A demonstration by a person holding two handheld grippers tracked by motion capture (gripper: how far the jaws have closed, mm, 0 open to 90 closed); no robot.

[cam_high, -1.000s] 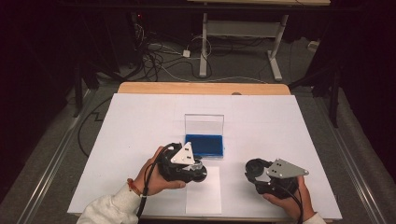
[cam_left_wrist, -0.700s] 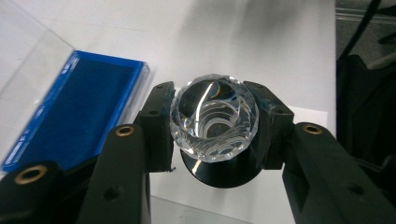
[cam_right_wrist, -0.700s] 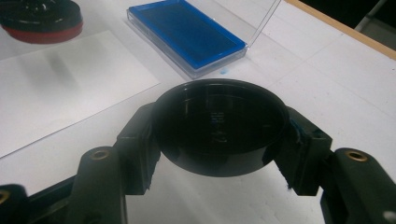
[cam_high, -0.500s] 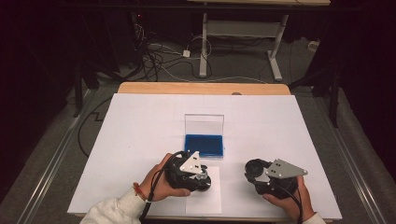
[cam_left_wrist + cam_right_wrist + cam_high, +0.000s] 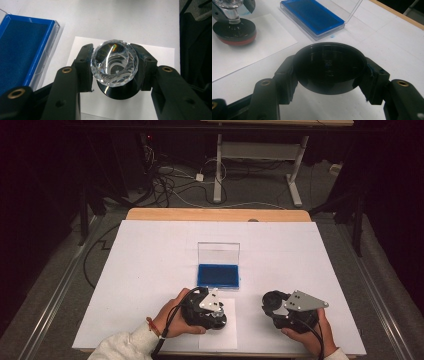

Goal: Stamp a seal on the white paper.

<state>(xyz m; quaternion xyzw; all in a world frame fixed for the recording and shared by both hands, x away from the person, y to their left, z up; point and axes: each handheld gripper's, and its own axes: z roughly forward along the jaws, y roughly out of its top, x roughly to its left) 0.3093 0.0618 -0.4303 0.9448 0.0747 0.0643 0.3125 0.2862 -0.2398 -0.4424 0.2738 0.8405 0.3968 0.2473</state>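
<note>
Holding a stamp with a clear cut-glass knob and a round black base (image 5: 114,65), the left gripper (image 5: 114,67) has its two black jaws clamped on the sides of the knob. The stamp hangs just over, or maybe already sits on, the small white sheet of paper (image 5: 220,332) near the front of the table; I cannot tell which. In the right gripper view, a red rim shows under the stamp's black base.

The right gripper (image 5: 329,72) has its jaws pressed on a round black plastic cap (image 5: 329,67), which looks like the stamp's cover. It hangs above the big white table cover (image 5: 150,270), to the right of the paper.

The blue ink pad in its clear plastic case (image 5: 218,274) lies open just behind the paper, with its see-through lid standing up.

I think the step now is stamping the paper. Next, the left hand needs to push the stamp straight down, flat on the sheet, and then lift it cleanly so the mark does not smear.

The bottom of the stamp is hidden, so I cannot see any ink on it. No mark shows on the paper. The left gripper's body covers the stamp in the high view.
</note>
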